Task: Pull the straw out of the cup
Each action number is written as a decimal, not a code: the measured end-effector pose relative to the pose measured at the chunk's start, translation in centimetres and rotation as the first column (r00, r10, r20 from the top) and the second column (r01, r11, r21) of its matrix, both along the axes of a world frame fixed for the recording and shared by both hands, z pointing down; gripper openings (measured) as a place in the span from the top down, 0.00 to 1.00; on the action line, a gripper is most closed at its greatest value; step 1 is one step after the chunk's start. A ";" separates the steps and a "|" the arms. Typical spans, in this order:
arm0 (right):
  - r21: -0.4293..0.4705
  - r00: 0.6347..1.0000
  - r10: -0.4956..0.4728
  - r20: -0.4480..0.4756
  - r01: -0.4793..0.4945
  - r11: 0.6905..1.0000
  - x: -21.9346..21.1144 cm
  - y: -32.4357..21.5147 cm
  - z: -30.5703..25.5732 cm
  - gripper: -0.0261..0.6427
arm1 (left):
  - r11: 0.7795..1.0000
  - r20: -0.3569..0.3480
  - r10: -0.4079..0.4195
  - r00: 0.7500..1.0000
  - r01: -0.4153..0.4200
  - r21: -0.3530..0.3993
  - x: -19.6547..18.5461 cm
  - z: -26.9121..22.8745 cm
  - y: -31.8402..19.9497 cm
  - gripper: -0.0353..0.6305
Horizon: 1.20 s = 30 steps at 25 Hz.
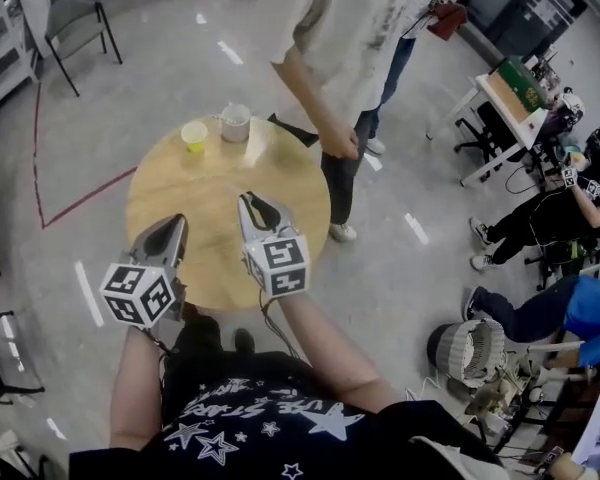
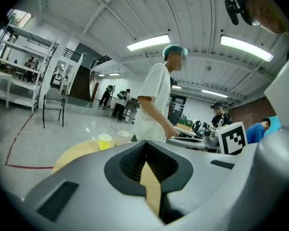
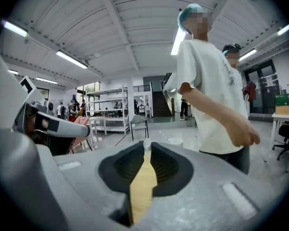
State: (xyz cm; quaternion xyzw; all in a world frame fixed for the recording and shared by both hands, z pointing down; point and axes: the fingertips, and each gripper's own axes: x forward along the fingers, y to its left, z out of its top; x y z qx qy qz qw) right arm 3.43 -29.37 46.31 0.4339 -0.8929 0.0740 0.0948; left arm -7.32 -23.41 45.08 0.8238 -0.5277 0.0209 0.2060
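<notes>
A white cup (image 1: 236,122) stands at the far edge of the round wooden table (image 1: 210,258), with a yellow cup (image 1: 194,135) just left of it. In the left gripper view a thin straw (image 2: 114,129) leans leftward out of the white cup (image 2: 122,137), beside the yellow cup (image 2: 105,141). Both grippers hover over the near half of the table, well short of the cups. My left gripper (image 1: 176,220) (image 2: 145,142) is shut and holds nothing. My right gripper (image 1: 248,198) (image 3: 146,144) also has its tips together and is empty. The white cup (image 3: 175,141) lies ahead of it.
A person in a pale shirt (image 1: 330,28) stands at the table's far right edge, one hand (image 1: 338,146) hanging near the rim. A chair (image 1: 80,18) stands at the back left, a red floor line (image 1: 80,206) runs left of the table, and seated people and desks (image 1: 540,198) fill the right.
</notes>
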 end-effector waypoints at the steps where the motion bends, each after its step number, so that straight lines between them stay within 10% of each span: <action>1: -0.004 1.000 -0.001 0.002 0.001 1.000 0.1 0.4 0.1 0.90 | 1.000 0.001 -0.002 1.000 0.002 -0.001 0.1 0.0 0.4 0.94; 30: -0.011 0.996 0.087 -0.036 -0.087 0.996 -1.0 14.7 0.2 0.90 | 0.998 -0.043 0.056 0.998 -0.056 -0.010 -2.7 0.9 13.9 0.94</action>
